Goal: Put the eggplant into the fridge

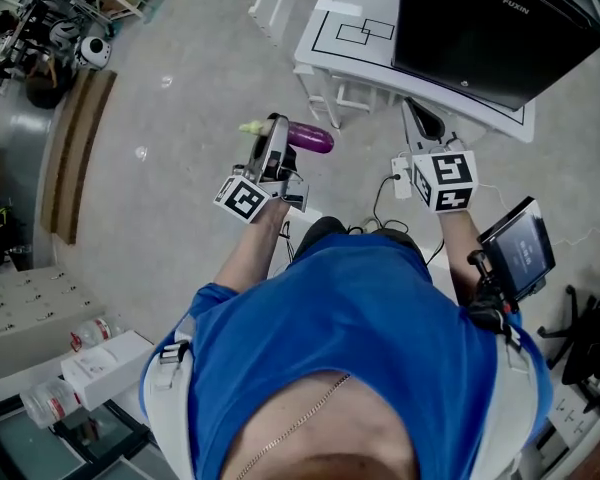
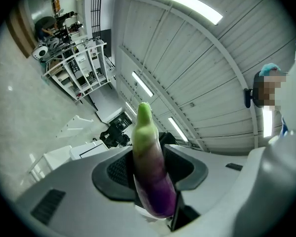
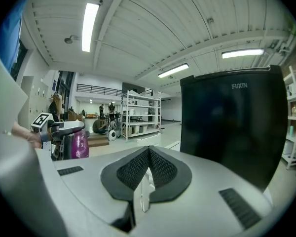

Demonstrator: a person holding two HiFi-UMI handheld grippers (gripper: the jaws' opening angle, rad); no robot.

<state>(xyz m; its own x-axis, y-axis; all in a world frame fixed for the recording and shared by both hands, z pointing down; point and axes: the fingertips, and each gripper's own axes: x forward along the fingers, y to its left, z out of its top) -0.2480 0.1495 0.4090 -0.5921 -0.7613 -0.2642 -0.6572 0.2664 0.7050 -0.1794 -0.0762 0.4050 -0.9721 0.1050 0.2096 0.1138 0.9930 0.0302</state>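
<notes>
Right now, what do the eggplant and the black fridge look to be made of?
The eggplant: smooth, glossy skin, purple fading to pale green at the tip; real or a plastic replica, the sheen leaves it open. The black fridge: flat, dull dark panels with white lettering, likely painted metal or plastic.

I see a blue short-sleeved T-shirt [image 1: 360, 308], a thin chain [image 1: 298, 423] at the neck and pale harness straps [image 1: 166, 383] over both shoulders. The left gripper [image 1: 277, 128] and right gripper [image 1: 427, 128] are light grey, each carrying a white cube [image 1: 446, 179] printed with black square markers (the pads [image 3: 130, 169] are dark mesh). A small dark screen [image 1: 521, 247] is clamped by the right forearm.
</notes>
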